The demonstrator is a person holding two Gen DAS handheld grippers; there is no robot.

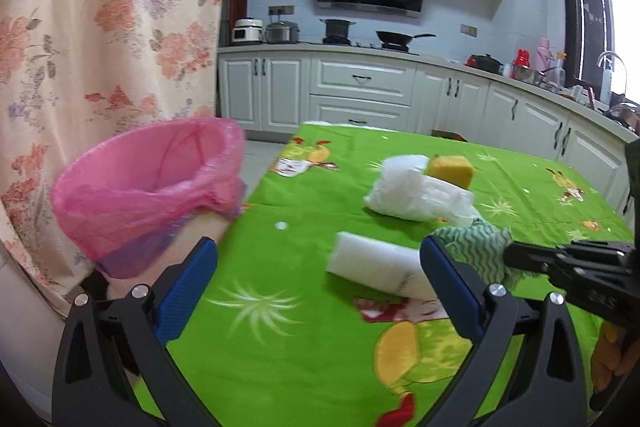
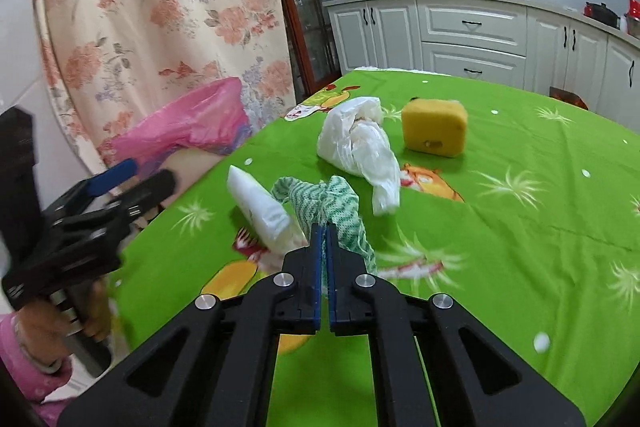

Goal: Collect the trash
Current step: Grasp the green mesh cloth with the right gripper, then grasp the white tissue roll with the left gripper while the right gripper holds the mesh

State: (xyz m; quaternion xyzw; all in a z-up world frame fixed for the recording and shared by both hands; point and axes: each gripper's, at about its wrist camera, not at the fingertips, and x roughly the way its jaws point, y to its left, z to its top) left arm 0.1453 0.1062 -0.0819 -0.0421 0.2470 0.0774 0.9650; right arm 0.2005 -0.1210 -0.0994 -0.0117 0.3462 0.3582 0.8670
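Note:
My right gripper (image 2: 324,227) is shut on a green-and-white wavy cloth (image 2: 340,211), held just above the green tablecloth (image 2: 500,227); the cloth also shows in the left wrist view (image 1: 480,247). My left gripper (image 1: 318,255) is open and empty, at the table's left edge. A white rolled wrapper (image 1: 376,267) lies between its fingers' line of sight, also in the right wrist view (image 2: 260,211). A crumpled white plastic bag (image 2: 360,143) and a yellow sponge (image 2: 434,131) lie farther back. A bin with a pink liner (image 1: 148,187) stands off the table's left side.
A floral curtain (image 1: 100,27) hangs behind the bin. White kitchen cabinets (image 1: 360,95) and a counter with pots run along the back. The left gripper's body (image 2: 80,223) sits left of the table edge in the right wrist view.

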